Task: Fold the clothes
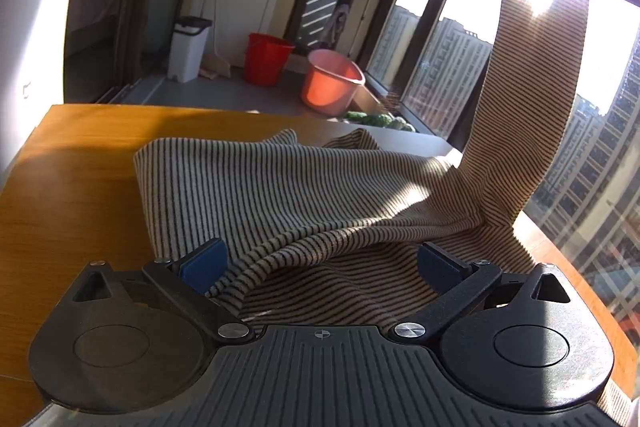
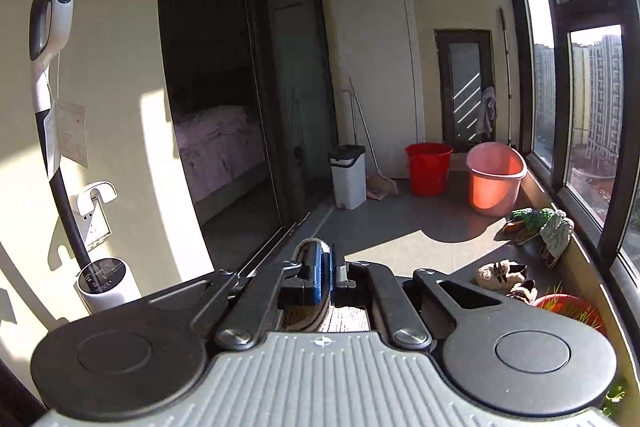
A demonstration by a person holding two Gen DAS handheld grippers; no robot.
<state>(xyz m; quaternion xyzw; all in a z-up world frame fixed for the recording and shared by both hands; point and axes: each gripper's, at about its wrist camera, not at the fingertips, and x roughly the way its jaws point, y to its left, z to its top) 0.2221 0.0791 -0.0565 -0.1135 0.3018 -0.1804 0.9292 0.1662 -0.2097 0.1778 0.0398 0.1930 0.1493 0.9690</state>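
Observation:
A striped beige-and-black garment (image 1: 280,187) lies bunched on a wooden table (image 1: 80,167). My left gripper (image 1: 320,263) is open, its blue pads (image 1: 204,263) spread either side of a fold of the cloth, low over the table. One sleeve (image 1: 532,87) is stretched up and to the right, out of the top of the left wrist view. My right gripper (image 2: 322,273) is shut on a striped edge of the garment (image 2: 306,319), held high above the floor, facing the room.
A red bucket (image 2: 428,167), a pink bucket (image 2: 494,179) and a white bin (image 2: 348,175) stand on the floor beyond the table. Large windows (image 2: 592,99) run along the right. A vacuum (image 2: 52,67) hangs on the left wall. Slippers (image 2: 504,275) lie by the window.

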